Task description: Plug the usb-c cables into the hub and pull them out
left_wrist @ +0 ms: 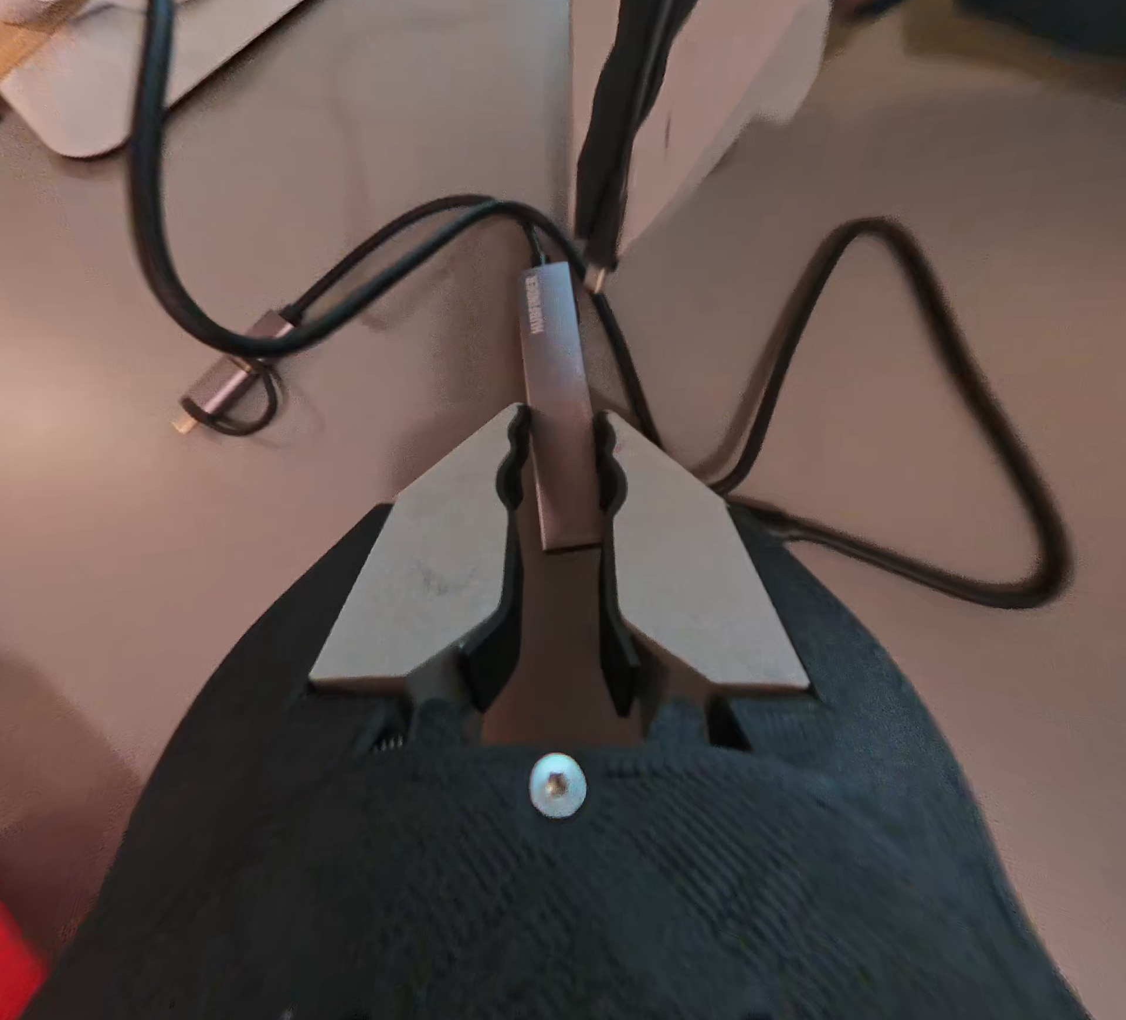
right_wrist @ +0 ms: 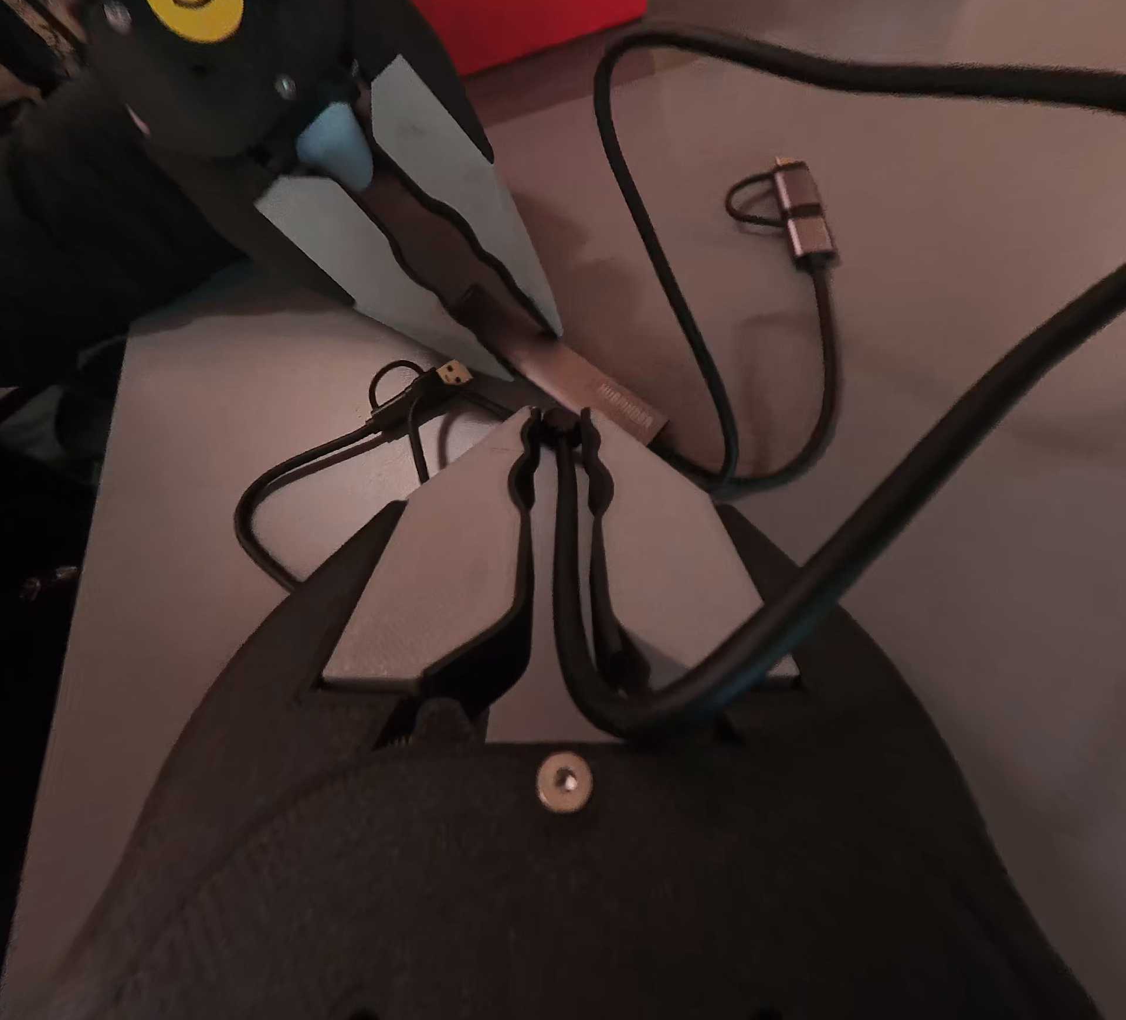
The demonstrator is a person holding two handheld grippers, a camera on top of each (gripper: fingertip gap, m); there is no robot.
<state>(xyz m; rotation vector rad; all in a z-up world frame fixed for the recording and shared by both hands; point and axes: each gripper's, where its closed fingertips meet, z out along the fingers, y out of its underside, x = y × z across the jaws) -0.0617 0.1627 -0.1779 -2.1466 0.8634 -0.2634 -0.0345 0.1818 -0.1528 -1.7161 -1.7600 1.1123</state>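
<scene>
In the left wrist view, the thin grey hub is pinched at its near end by the left gripper, in the middle of the frame. At the hub's far end, a plug is held by the right gripper, near the hub but, it seems, not in it. Another cable end is seen lying loose at the left.

In the right wrist view, the right gripper is closed on a black cable just beside the hub. It seems no cable is plugged in yet, so most of the job is left
</scene>
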